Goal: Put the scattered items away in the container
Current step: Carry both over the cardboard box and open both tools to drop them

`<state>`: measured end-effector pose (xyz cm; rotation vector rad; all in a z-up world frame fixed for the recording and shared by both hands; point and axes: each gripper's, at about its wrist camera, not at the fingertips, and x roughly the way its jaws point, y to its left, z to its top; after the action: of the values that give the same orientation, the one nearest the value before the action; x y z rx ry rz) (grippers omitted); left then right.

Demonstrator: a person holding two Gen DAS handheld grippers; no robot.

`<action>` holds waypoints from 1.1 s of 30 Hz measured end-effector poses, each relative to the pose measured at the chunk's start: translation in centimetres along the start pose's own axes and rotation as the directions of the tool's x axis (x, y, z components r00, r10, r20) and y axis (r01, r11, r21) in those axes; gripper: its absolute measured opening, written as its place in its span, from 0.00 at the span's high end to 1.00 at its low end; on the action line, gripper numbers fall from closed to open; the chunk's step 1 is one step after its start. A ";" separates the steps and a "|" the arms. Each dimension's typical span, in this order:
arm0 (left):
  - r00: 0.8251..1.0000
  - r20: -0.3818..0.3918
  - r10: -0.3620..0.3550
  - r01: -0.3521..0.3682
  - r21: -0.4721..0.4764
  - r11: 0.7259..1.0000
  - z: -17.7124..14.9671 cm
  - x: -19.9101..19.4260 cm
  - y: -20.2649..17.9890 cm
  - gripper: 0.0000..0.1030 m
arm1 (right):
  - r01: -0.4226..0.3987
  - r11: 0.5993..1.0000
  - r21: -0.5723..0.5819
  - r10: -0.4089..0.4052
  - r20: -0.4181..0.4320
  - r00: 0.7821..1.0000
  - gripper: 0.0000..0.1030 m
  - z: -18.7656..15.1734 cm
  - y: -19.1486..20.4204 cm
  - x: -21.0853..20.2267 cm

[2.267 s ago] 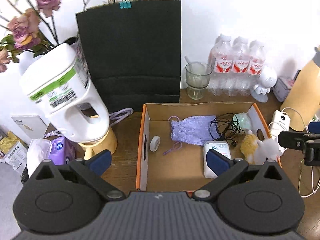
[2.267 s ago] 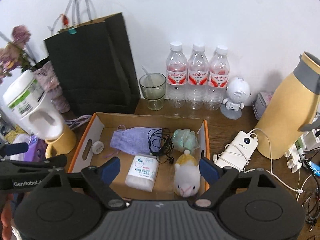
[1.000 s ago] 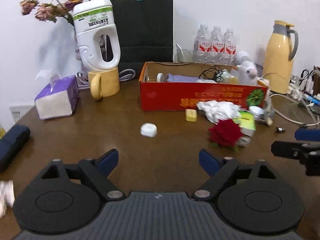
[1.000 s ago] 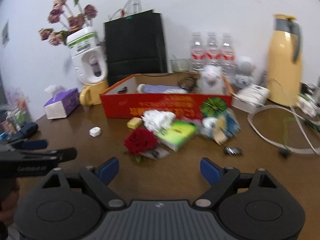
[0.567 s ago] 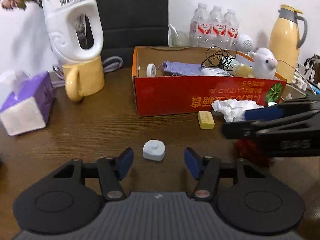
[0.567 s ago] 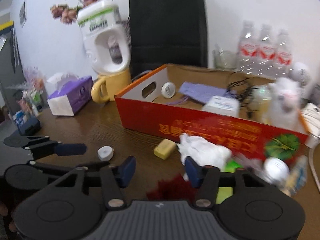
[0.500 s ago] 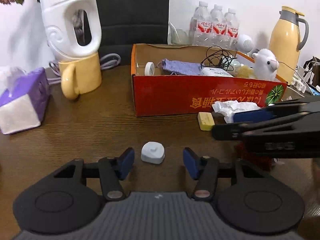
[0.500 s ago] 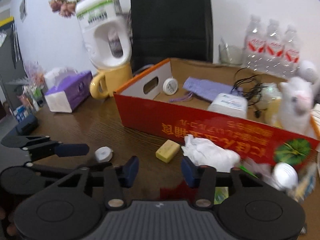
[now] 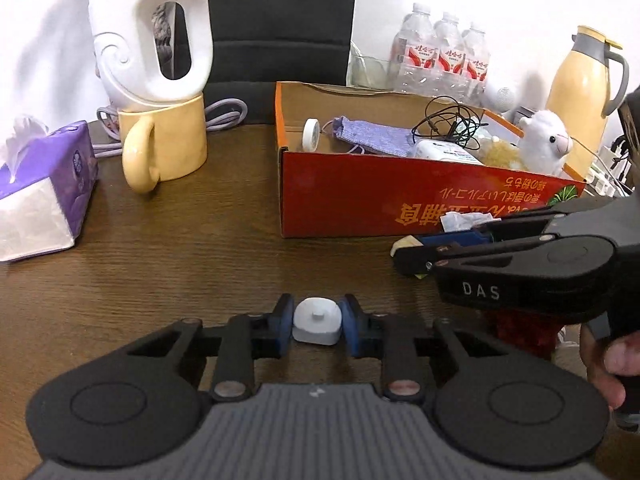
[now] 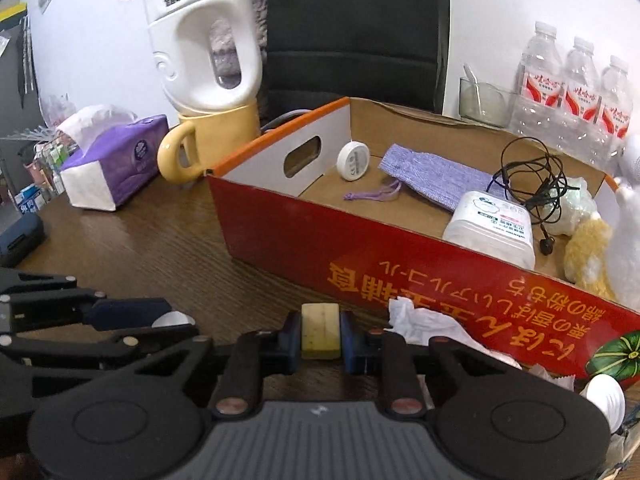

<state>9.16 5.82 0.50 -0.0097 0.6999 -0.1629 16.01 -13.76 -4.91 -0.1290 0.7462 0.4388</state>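
The left gripper [image 9: 316,326] has just been closing and its blue pads [image 9: 282,325] now press on both sides of a small white case [image 9: 317,321], rounded-square with a raised square nub on top, resting on the dark wooden table [image 9: 180,248] well in front of the box. The right gripper [image 10: 320,334] has likewise just been closing and is clamped on one pale yellow block [image 10: 320,332], rectangular and matt with slightly soiled faces, sitting on the table just before the box's red front wall. The container is one open cardboard box [image 10: 304,240], red outside with yellow print, orange-edged, with an oval hand slot in its end wall. Inside it: one white round disc [image 10: 352,160] leaning against that end wall, one lilac knitted drawstring pouch [image 10: 432,176], one white tissue pack [image 10: 492,226], one tangle of black earphone cable [image 10: 528,176], one pale green bundle [image 10: 570,204], and one yellow plush and one white plush [image 9: 546,142] at the far end. On the table outside, against the front wall, lies one crumpled white tissue [image 10: 432,324]; a red item [image 9: 524,330] shows partly behind the right gripper in the left wrist view. Behind the box stand three water bottles [image 10: 576,84], one glass [image 10: 482,100], one yellow thermos [image 9: 582,80], one black paper bag [image 10: 356,28]; to its left, one white jug [image 10: 204,40] on one yellow mug [image 10: 212,136] and one purple tissue box [image 10: 114,160].
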 end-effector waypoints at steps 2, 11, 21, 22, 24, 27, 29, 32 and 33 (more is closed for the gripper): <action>1.000 0.020 0.019 -0.019 0.005 1.000 0.1 -1.1 -0.3 0.74 | -0.015 1.000 0.024 0.014 0.017 1.000 0.81 -0.1 -0.2 -0.9; 0.977 0.204 0.069 -0.073 0.015 0.997 -0.2 -8.6 -3.2 0.74 | 0.034 0.999 0.041 -0.039 0.141 0.989 0.81 -1.4 -0.5 -9.2; 0.963 0.261 0.066 -0.082 0.051 0.995 -4.2 -13.1 -7.4 0.74 | 0.075 0.993 0.089 -0.093 0.216 0.972 0.81 -6.9 -0.7 -17.3; 0.964 0.259 0.066 -0.081 0.049 0.995 -4.6 -13.3 -7.6 0.74 | 0.079 0.993 0.091 -0.098 0.227 0.969 0.81 -7.7 -0.6 -18.2; 0.964 0.258 0.063 -0.079 0.053 0.995 -5.6 -14.0 -8.0 0.74 | 0.082 0.992 0.099 -0.104 0.244 0.964 0.81 -8.7 -0.2 -19.4; 0.963 0.263 0.062 -0.081 0.062 0.995 -6.9 -15.1 -8.7 0.74 | 0.085 0.990 0.110 -0.112 0.272 0.956 0.81 -10.3 0.5 -21.1; 0.962 0.267 0.062 -0.084 0.072 0.994 -7.6 -15.8 -8.9 0.74 | 0.088 0.990 0.112 -0.116 0.281 0.953 0.81 -11.1 1.1 -21.8; 0.959 0.275 0.061 -0.083 0.070 0.994 -8.4 -16.9 -9.2 0.74 | 0.108 0.988 0.108 -0.136 0.301 0.944 0.81 -11.9 1.9 -23.0; 0.957 0.283 0.062 -0.085 0.069 0.994 -8.6 -17.4 -9.2 0.74 | 0.116 0.988 0.102 -0.143 0.310 0.940 0.81 -12.1 2.2 -23.6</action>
<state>-10.85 -0.24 5.67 0.0691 0.4088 -0.1148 -7.82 -23.01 2.37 -0.0279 0.4349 0.2924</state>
